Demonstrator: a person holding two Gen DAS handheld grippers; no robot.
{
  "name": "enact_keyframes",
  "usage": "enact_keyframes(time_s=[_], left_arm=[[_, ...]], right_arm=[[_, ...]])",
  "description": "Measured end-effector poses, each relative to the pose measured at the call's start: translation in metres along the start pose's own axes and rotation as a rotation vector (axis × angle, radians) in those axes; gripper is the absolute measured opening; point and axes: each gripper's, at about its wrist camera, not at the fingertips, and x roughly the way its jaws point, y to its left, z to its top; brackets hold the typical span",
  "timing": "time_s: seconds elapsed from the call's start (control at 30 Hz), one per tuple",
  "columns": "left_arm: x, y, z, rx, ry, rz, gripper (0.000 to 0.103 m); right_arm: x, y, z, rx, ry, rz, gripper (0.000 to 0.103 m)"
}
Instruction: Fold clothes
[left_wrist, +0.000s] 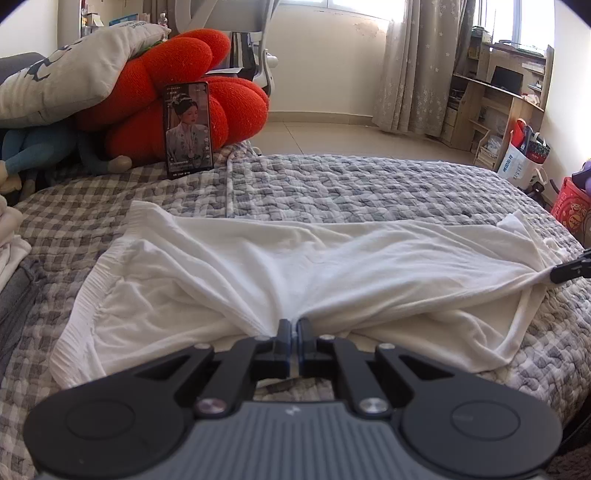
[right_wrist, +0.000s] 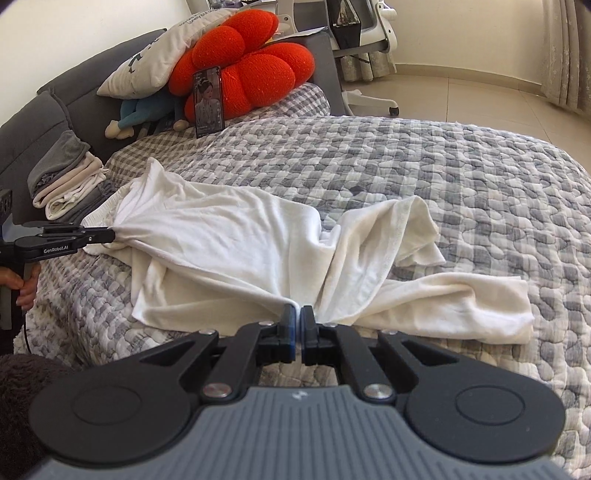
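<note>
White garment (left_wrist: 295, 266) lies on the bed (left_wrist: 369, 184), and your left gripper (left_wrist: 294, 325) and right gripper (right_wrist: 298, 312) each pinch its near edge tight. Pull unevenly and thin cloth slips free or bunches.

The only clearly readable text is "GenRobot.AI", in white letters on the black side of the left hand-held gripper (right_wrist: 112, 234), at the left edge of the right wrist view.

On the grey-white pillow (right_wrist: 166, 51) in the upper left of that view, a line of dark print runs along the top edge; it seems to begin with "Lonely", but the rest is too small to read.

The phone (left_wrist: 188, 129) propped against the red cushion (left_wrist: 177, 81) shows small lines of characters on its screen, too fine to read.

The white shopping bag (left_wrist: 517, 166) at the right of the left wrist view carries blue print that cannot be read.
</note>
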Motion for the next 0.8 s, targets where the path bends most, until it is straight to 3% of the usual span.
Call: enact_keyframes(time_s=[0.23, 0.27, 0.37, 0.57, 0.67, 0.8], left_arm=[[0.005, 0.007, 0.003, -0.023, 0.025, -0.031, 0.006], [0.004, 0.007, 0.004, -0.026, 0.023, -0.036, 0.012], [-0.001, 0.011, 0.007, -0.046, 0.011, -0.071, 0.043], [-0.010, 0.026, 0.020, -0.117, -0.047, -0.109, 0.046], [-0.007, 0.036, 0.029, -0.134, -0.063, -0.071, 0.046], [0.006, 0.054, 0.041, -0.167, -0.069, -0.026, 0.047]], right_arm=[[0.010, -0.002, 0.001, -0.004, 0.044, 0.021, 0.008], [0.009, 0.000, 0.002, -0.016, 0.049, 0.027, 0.015], [0.007, 0.004, 0.008, -0.046, 0.052, 0.053, 0.015], [0.005, 0.007, 0.028, -0.043, 0.019, 0.131, 0.022], [0.005, 0.014, 0.039, -0.071, 0.004, 0.157, 0.032], [0.010, 0.024, 0.051, -0.120, -0.012, 0.149, 0.033]])
